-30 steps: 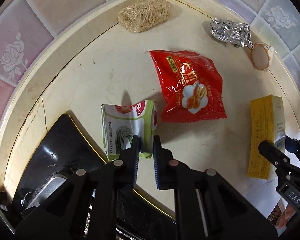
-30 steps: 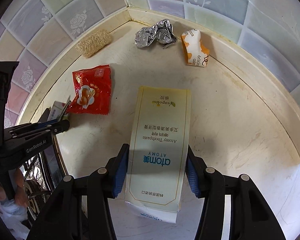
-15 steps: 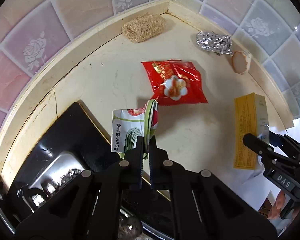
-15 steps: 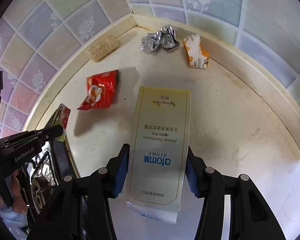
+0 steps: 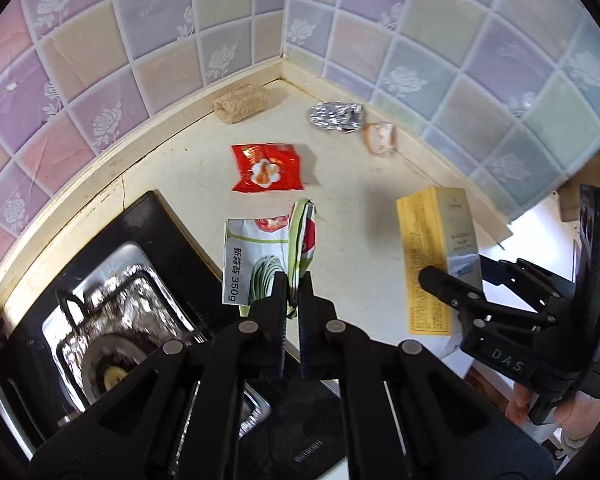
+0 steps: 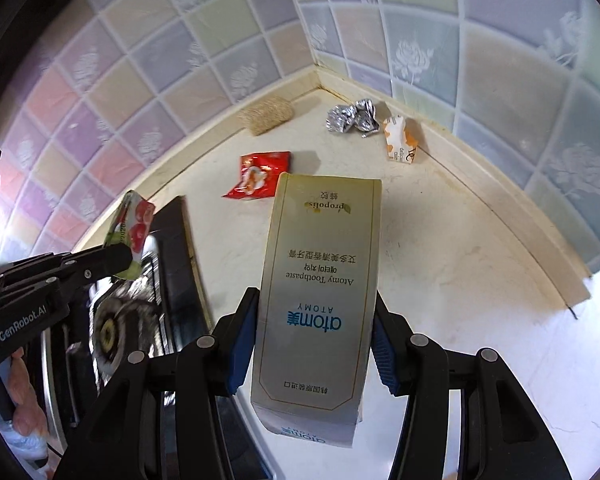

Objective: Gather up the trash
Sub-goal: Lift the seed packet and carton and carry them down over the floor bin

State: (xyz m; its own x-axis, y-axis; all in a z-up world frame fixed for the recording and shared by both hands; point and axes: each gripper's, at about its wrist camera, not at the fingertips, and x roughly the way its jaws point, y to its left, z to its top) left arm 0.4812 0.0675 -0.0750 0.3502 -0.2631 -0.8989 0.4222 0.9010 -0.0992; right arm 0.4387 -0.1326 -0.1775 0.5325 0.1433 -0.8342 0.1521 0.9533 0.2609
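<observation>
We see the left gripper (image 5: 294,294) pinched nearly flat on the lower edge of a green and white bag (image 5: 268,256). The bag hangs clear of the counter (image 5: 352,240), above the edge of the black stove (image 5: 140,272). In the right view the same bag (image 6: 131,229) shows side-on, held up over the stove (image 6: 180,264).

The right gripper (image 6: 314,344) is set at middle width, blue pads (image 6: 242,344) pressing both long sides of a toothpaste box (image 6: 320,280). The box is lifted off the counter (image 6: 440,248), and its far end points toward the wall corner. From the left view we see the box (image 5: 436,248) standing tilted in the right gripper (image 5: 440,284), with a hand (image 5: 540,404) low at the edge.

Trash left on the counter: a red snack packet (image 5: 267,167) mid-counter, crumpled foil (image 5: 336,117) near the corner, and a small orange and white carton (image 5: 380,138) just beside the foil, against the wall base. A loofah scrubber (image 5: 242,103) lies by the tiled wall (image 5: 100,80).
</observation>
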